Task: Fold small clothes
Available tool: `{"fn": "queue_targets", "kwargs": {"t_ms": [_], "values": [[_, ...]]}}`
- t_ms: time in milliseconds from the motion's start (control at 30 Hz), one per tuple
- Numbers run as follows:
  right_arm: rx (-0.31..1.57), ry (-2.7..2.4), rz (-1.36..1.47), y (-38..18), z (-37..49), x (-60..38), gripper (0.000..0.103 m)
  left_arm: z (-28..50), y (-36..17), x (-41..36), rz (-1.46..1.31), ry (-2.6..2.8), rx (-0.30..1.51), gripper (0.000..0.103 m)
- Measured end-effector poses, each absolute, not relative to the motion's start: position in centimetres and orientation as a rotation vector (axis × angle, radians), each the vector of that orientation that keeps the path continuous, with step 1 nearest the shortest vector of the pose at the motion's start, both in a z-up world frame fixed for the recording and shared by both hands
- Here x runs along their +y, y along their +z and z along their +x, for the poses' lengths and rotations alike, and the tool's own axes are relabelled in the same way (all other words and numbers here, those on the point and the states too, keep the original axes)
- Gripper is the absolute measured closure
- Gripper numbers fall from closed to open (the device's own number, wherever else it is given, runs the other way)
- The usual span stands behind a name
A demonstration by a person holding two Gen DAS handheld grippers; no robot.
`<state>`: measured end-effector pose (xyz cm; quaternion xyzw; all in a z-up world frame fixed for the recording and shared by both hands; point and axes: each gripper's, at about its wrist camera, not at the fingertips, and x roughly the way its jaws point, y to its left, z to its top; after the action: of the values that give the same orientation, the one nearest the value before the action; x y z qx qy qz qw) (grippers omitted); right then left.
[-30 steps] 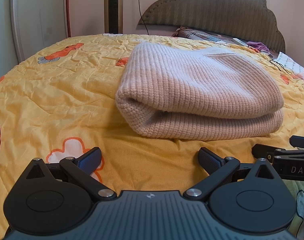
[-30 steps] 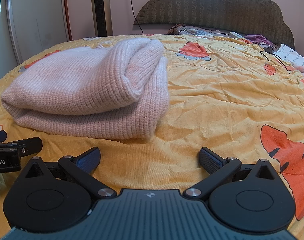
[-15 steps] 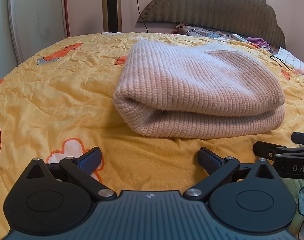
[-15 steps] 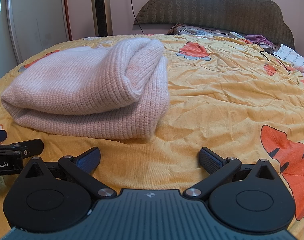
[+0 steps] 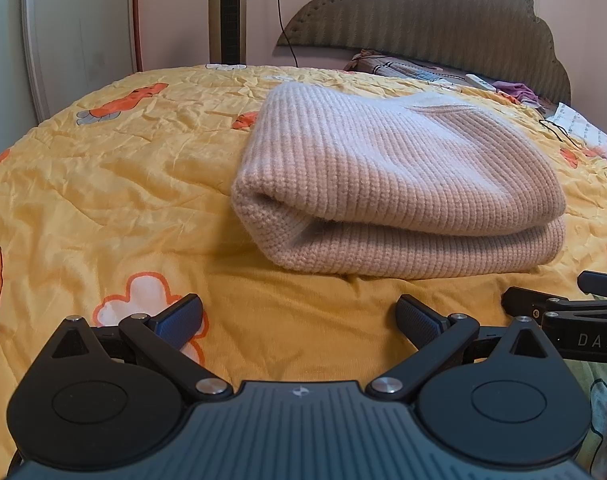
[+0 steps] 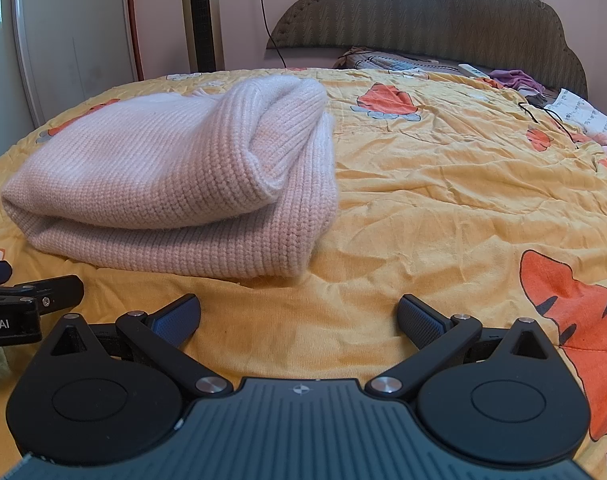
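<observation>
A pale pink knitted sweater lies folded in a thick bundle on the yellow bedspread. It also shows in the right wrist view, left of centre. My left gripper is open and empty, just in front of the sweater's near edge. My right gripper is open and empty, in front of the sweater's right end. Each gripper shows at the edge of the other's view: the right one and the left one.
The bed has a grey padded headboard. Pillows and small clothes lie near it, with a black cable and papers at the right. A tower fan and a white door stand behind the bed.
The left wrist view has tilted down and shifted slightly, so the sweater sits a little lower and closer. The right gripper has hardly moved. Both stay open.
</observation>
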<state>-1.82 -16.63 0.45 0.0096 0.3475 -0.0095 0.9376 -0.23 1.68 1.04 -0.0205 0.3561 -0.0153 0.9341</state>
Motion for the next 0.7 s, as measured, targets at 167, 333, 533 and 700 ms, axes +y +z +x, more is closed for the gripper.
{"fn": "queue_targets", "kwargs": {"t_ms": [167, 333, 533, 700], "values": [[0.711, -0.032, 0.015, 0.48, -1.98, -16.51, 0.001, -0.18, 1.11, 1.44, -0.027, -0.029, 0.736, 0.000], [0.713, -0.026, 0.017, 0.49, -2.03, -16.56, 0.001, 0.00, 1.01, 0.82, 0.006, -0.013, 0.748, 0.000], [0.714, -0.020, 0.018, 0.59, -2.21, -16.67, 0.001, 0.04, 1.00, 0.96, -0.004, -0.013, 0.747, 0.000], [0.715, -0.020, 0.020, 0.69, -2.34, -16.68, 0.001, 0.00, 1.27, 0.90, -0.015, -0.005, 0.761, 0.000]]}}
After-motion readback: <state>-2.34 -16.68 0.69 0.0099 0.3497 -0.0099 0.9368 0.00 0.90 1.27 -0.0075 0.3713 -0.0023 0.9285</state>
